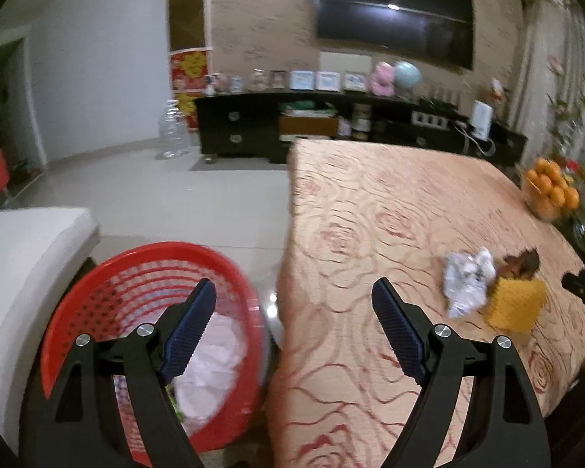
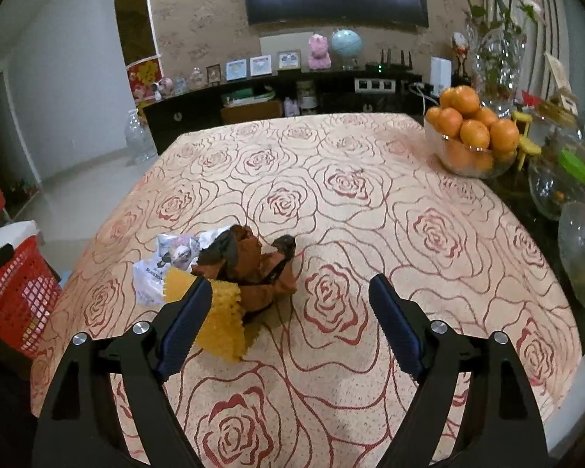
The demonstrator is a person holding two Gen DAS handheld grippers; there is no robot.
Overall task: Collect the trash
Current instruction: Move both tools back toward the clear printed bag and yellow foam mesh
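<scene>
Three pieces of trash lie together on the rose-patterned tablecloth (image 2: 331, 195): a crumpled white plastic wrapper (image 2: 163, 265) (image 1: 468, 284), a yellow foam net (image 2: 222, 319) (image 1: 514, 308) and a crumpled brown paper (image 2: 253, 269) (image 1: 522, 263). My right gripper (image 2: 290, 284) stands open just behind them. Its left finger is next to the yellow net and nothing is gripped. My left gripper (image 1: 294, 288) is open and empty over the table's left edge. Below it on the floor, a red mesh basket (image 1: 97, 292) (image 2: 15, 292) holds white crumpled paper (image 1: 218, 351).
A glass bowl of oranges (image 2: 468, 132) (image 1: 550, 191), a flower vase (image 2: 495, 58) and glass jars (image 2: 581, 253) crowd the table's right side. A white seat (image 1: 19, 253) stands left of the basket. A dark cabinet (image 1: 253, 128) and a plastic bottle (image 1: 173, 128) are across the floor.
</scene>
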